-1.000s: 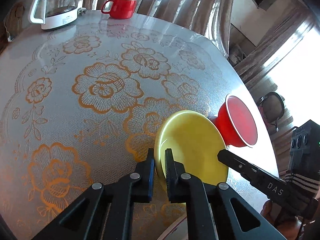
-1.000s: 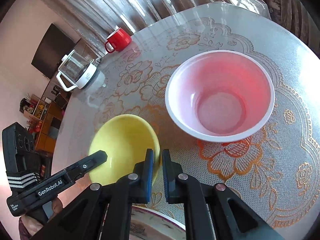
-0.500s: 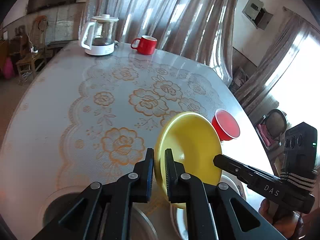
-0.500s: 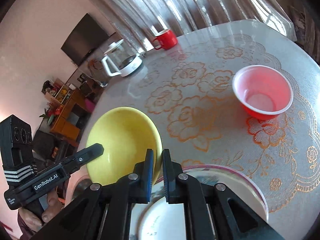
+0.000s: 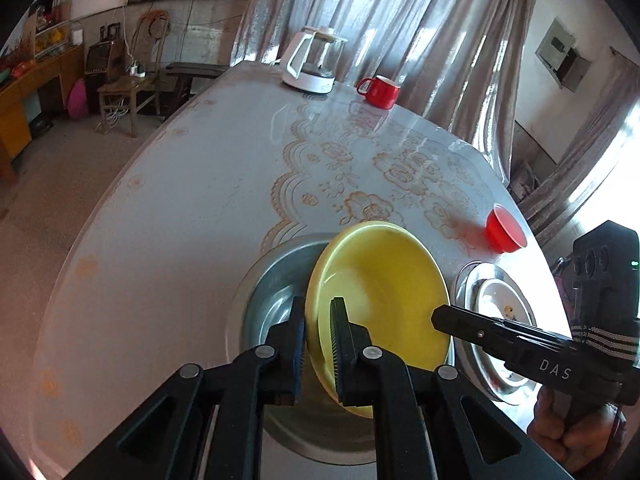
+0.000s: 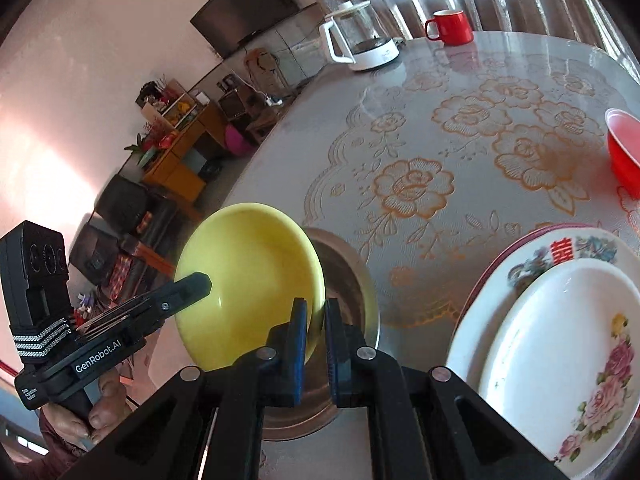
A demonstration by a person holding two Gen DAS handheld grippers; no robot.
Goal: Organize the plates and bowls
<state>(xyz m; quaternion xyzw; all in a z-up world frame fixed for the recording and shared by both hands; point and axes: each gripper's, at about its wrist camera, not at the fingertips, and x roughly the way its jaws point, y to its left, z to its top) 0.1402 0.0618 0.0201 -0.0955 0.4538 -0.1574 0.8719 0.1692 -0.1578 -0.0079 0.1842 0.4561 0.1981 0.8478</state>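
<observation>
A yellow bowl (image 5: 380, 292) hangs tilted in the air, held by its rim on two sides. My left gripper (image 5: 318, 308) is shut on its left rim, and my right gripper (image 6: 316, 308) is shut on the opposite rim. The yellow bowl (image 6: 248, 272) hovers just over a steel bowl (image 5: 272, 300) that stands near the table's front edge. The steel bowl (image 6: 352, 280) is partly hidden behind it. A red bowl (image 5: 504, 232) sits farther back at the right. Stacked plates lie to the right: a white floral plate (image 6: 560, 340) on a patterned plate (image 6: 568, 248).
A glass kettle (image 5: 314, 66) and a red mug (image 5: 380, 90) stand at the far edge of the round table (image 5: 200, 200), in front of curtains. The plate stack (image 5: 496, 308) is close to the bowl's right side. A person's hand (image 6: 104, 404) grips the left tool.
Both grippers have carried the yellow bowl back toward the near edge, away from the red bowl and slightly up. It now hangs over the steel bowl, and the plate stack has come into view.
</observation>
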